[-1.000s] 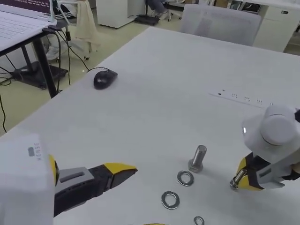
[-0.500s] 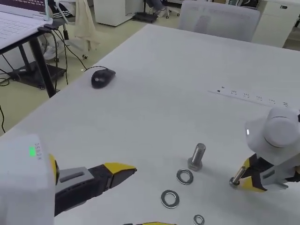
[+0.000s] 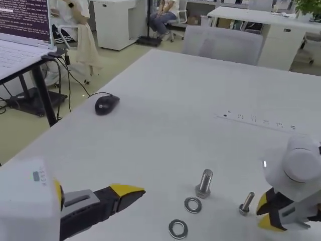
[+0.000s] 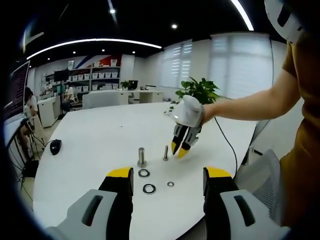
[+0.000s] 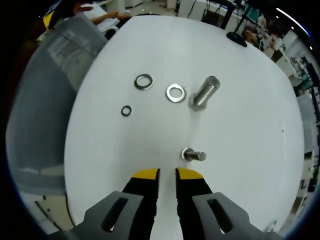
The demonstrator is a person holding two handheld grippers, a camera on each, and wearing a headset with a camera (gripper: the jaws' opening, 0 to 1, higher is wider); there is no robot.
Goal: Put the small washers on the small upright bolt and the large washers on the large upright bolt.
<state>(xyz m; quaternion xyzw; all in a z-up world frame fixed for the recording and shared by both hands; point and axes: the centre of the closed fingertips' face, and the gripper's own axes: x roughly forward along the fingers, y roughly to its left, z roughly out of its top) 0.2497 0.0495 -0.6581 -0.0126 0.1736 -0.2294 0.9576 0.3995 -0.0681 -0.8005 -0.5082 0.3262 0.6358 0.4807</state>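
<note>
White office table point(image 3: 165, 115): big bolt point(image 3: 203, 183) and small bolt point(image 3: 246, 203) stand upright, washers point(image 3: 192, 205) lie flat beside the big one. Left gripper point(image 4: 168, 175) is wide open; right gripper point(image 5: 165, 172) has its jaws narrowly apart and empty, near the small bolt. Washers look light, stiff and slick, so probably pinch across the rim.

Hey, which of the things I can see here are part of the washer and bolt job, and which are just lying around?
For the job: large bolt, small bolt, large washer, second large washer, small washer.
Just lying about: computer mouse, power strip, laptop on the side desk.
</note>
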